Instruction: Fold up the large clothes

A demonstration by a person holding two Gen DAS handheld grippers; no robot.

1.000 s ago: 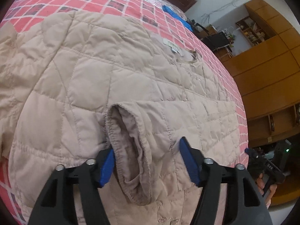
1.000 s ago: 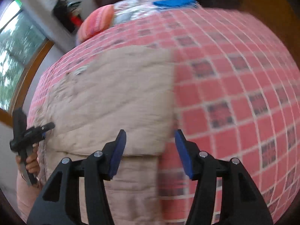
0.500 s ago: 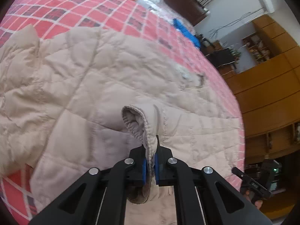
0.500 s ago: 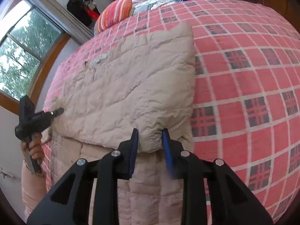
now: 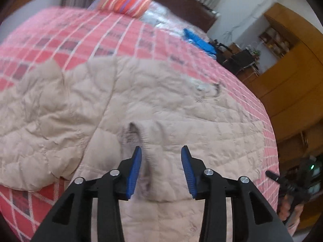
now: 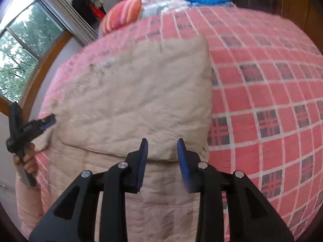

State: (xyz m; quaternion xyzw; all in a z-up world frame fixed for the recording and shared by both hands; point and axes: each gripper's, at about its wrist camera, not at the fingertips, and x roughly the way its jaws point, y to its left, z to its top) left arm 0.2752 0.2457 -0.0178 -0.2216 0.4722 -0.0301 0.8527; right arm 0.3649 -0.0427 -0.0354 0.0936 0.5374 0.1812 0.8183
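1. We are over a bed with a red checked bedspread (image 6: 262, 92); a striped pillow (image 5: 126, 2) sits at the top of the left view, a folded blue cloth (image 6: 206, 0) at the top of the right view, a window (image 6: 18, 54) at its upper left and wooden cabinets (image 5: 292, 76) on the right of the left view.
2. The beige quilted jacket (image 5: 141, 100) fills the middle of both views, spread on the bedspread with its sides folded in over the body.
3. Half a second ago both tools were pinched on cloth. Now the left gripper (image 5: 161, 168) stands wide apart, and the sleeve cuff (image 5: 137, 133) it had held lies loose just beyond its jaws.
4. The right gripper (image 6: 162, 162) has also let go; its jaws are parted around the lower edge of the folded panel (image 6: 141, 100) without pressing it.
5. We judge this fold laid down and released, so a crosswise fold of the body probably comes next.
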